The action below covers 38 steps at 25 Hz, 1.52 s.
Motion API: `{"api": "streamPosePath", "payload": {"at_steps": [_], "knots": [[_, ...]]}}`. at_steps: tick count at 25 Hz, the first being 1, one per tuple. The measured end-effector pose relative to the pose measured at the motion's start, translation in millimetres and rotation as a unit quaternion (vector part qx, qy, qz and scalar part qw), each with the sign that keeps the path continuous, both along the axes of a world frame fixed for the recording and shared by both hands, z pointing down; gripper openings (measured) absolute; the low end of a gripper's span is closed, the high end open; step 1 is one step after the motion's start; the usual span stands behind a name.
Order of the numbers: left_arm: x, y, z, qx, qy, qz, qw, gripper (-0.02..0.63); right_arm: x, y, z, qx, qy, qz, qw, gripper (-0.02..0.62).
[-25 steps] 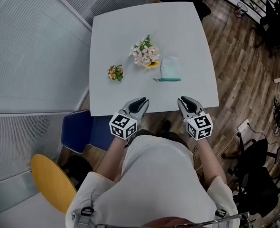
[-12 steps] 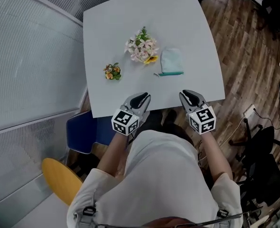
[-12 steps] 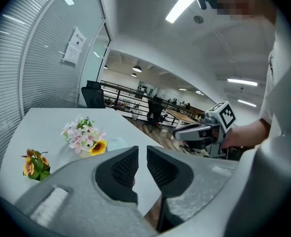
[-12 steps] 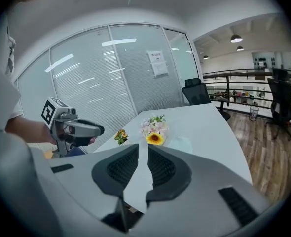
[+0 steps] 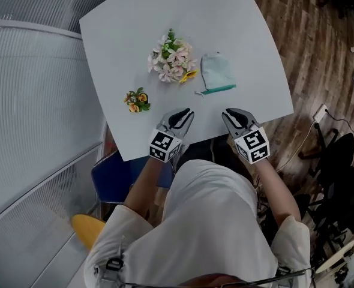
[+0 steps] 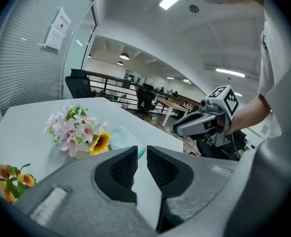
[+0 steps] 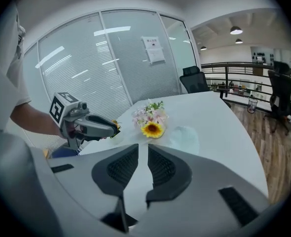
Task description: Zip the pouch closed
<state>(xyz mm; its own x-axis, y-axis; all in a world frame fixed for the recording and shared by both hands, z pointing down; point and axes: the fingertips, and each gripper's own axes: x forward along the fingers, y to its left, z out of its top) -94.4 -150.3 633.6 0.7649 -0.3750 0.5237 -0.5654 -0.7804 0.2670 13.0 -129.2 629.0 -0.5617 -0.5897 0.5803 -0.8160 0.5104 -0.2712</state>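
The person's white shirt (image 5: 207, 221) fills the nearest part of the head view, and both forearms reach forward from it. The left gripper (image 5: 186, 113) hovers over the near edge of the white table (image 5: 129, 29), nearer than the pouch (image 5: 216, 72) and to the left of it. Its jaws stand almost together, with only a thin slit between the ribbed pads, and nothing is between them. The right gripper (image 5: 227, 114) is also nearer than the pouch, nearly straight in front of it, at the same table edge. Its jaws are likewise drawn close with a thin slit, and they hold nothing. Both grippers are apart from the pouch.

The pouch, pale mint in colour, lies flat on the table. Its teal zip (image 5: 220, 89) runs along the side that faces the grippers. I cannot tell whether the zip is open.

A small orange posy (image 5: 137, 99) lies well to the left of the pouch. A bigger bunch of pink flowers (image 5: 172, 62) lies just beside the pouch, on its left.
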Motion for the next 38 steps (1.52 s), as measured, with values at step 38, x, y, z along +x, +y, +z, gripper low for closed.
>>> {"api": "streamPosePath", "payload": {"at_steps": [38], "knots": [[31, -53, 199, -0.082, -0.132, 0.202, 0.9670, 0.029, -65, -59, 216, -0.161, 0.060, 0.011, 0.985, 0.069]]}}
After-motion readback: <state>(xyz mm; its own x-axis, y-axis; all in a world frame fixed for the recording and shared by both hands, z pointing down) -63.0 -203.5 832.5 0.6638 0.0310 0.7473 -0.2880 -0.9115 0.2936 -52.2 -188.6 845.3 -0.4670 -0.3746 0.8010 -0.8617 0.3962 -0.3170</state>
